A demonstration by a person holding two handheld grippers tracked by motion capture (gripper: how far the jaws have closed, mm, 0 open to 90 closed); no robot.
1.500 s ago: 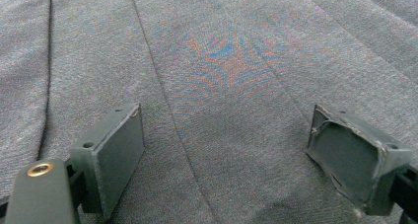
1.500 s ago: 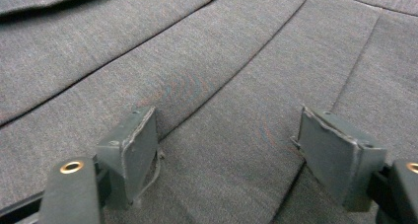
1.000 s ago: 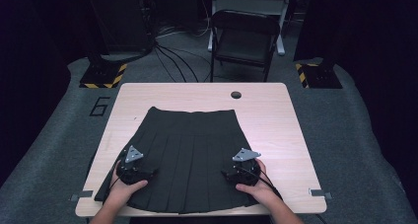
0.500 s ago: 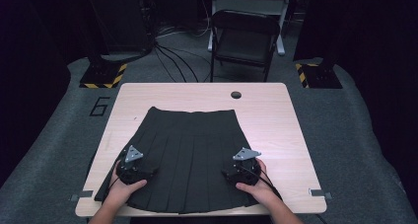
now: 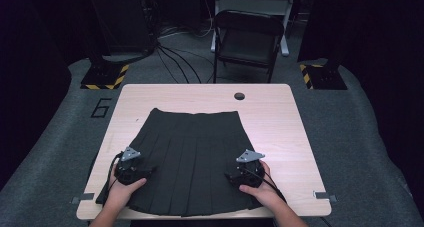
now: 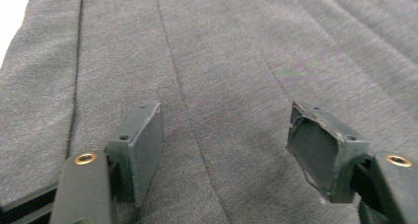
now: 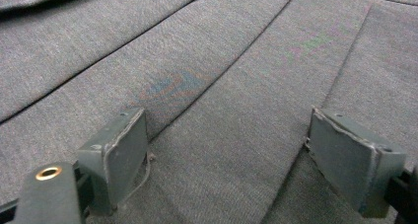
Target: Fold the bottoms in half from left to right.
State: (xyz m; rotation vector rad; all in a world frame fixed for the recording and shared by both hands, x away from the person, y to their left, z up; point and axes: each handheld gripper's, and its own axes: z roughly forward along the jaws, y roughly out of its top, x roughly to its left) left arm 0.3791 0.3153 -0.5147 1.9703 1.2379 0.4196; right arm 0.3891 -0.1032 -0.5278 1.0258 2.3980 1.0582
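Observation:
A dark pleated skirt (image 5: 192, 154) lies flat on the light wooden table (image 5: 280, 117), its waistband at the far side and its hem at the near edge. My left gripper (image 5: 142, 171) rests on the skirt's near left part, held by a hand. In the left gripper view its jaws (image 6: 224, 150) stand apart over the grey pleats (image 6: 222, 61); they have just been closing, with only flat cloth between them. My right gripper (image 5: 230, 177) sits on the skirt's near right part. In the right gripper view it (image 7: 226, 160) is open above the pleated cloth (image 7: 222, 51).
A round hole (image 5: 239, 95) is in the table near its far edge. A black folding chair (image 5: 247, 39) stands behind the table, with cables (image 5: 175, 57) on the floor. Striped stand bases (image 5: 105, 76) sit at both far corners.
Both hands and grippers stay in nearly the same places on the skirt. The skirt has not visibly shifted.

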